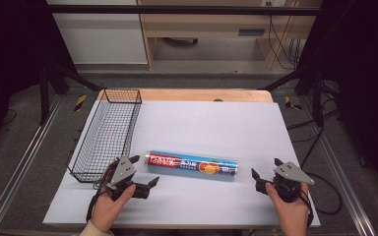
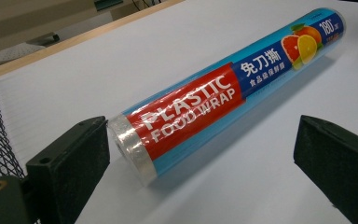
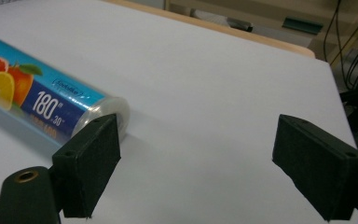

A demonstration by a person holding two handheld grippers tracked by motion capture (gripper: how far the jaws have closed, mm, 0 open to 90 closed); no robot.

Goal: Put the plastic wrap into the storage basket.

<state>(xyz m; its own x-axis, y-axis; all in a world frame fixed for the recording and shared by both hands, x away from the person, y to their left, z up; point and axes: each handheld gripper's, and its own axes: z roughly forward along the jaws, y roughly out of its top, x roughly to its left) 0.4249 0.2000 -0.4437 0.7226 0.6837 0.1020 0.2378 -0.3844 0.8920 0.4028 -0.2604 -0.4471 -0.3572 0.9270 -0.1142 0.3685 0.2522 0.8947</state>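
The roll (image 1: 192,165) of plastic food wrap lies flat on the white sheet (image 1: 216,123) that covers the desk (image 1: 202,95), stretched lengthwise between my two sets of fingers and touched by neither. In the left gripper view its clear near end (image 2: 129,147) sits just ahead of my left fingers (image 2: 70,158), closer to the one pad than the other, with the red band reading "PLASTIC FOOD WRAP" right behind it and the blue stretch with the orange slices running away from me. My left gripper (image 1: 144,170) stands wide open and holds nothing; bare sheet shows between its pads. In the right gripper view the roll's other end (image 3: 112,109), with "180" printed beside it, lies just beyond one of my right fingers (image 3: 89,163) and off to that side, so the gap between the pads faces bare sheet. My right gripper (image 1: 267,168) is also open and empty, its pads well apart. From above, both of my hands rest near the desk's near edge, the left hand (image 1: 109,206) by the roll's red end and the right hand (image 1: 289,209) past its blue end. Beyond my left fingers, along that side of the sheet, stands a black wire basket (image 1: 106,135); the roll lies just beside its near corner, apart from it.
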